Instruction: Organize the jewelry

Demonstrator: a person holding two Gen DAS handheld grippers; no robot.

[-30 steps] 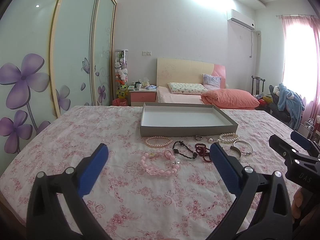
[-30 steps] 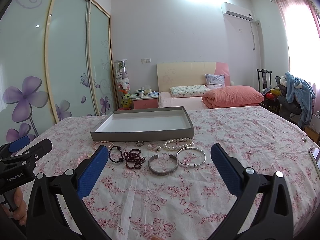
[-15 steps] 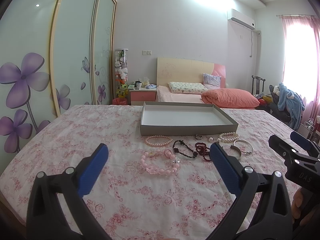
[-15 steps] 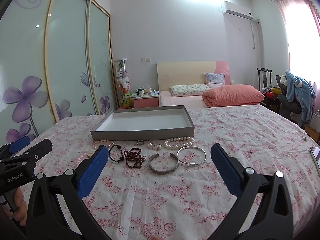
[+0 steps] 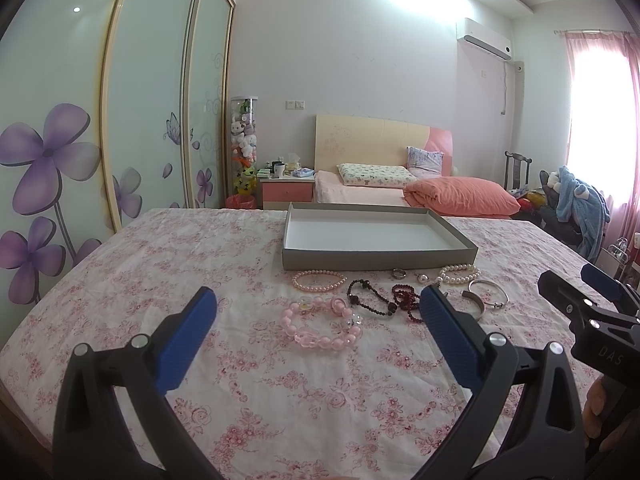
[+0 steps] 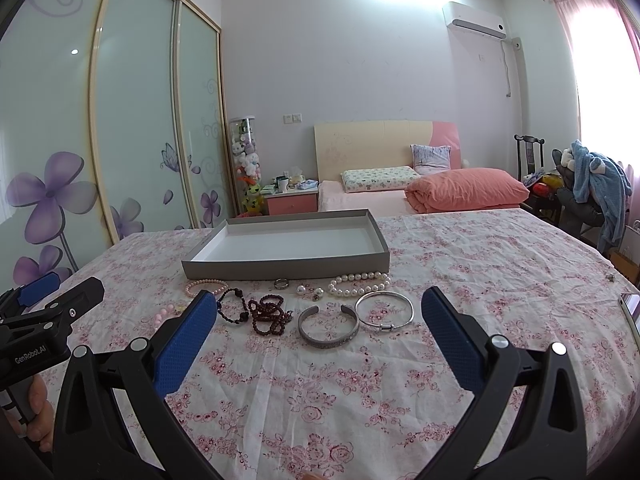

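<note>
Both our grippers, left (image 5: 316, 322) and right (image 6: 314, 322), hover spread and empty; the red beads (image 6: 270, 314) could snag the black bracelet (image 6: 232, 308) touching them.

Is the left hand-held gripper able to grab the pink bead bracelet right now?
Probably yes. The left hand-held gripper is open, the pink bead bracelet lies straight ahead between its fingers, and nothing covers it.

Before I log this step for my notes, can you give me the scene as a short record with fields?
surface: floral cloth
tray: grey tray, nothing in it
jewelry: all lying on the cloth in front of the tray
nearest left gripper: pink bead bracelet
nearest right gripper: silver cuff
grippers: both open, holding nothing
</note>
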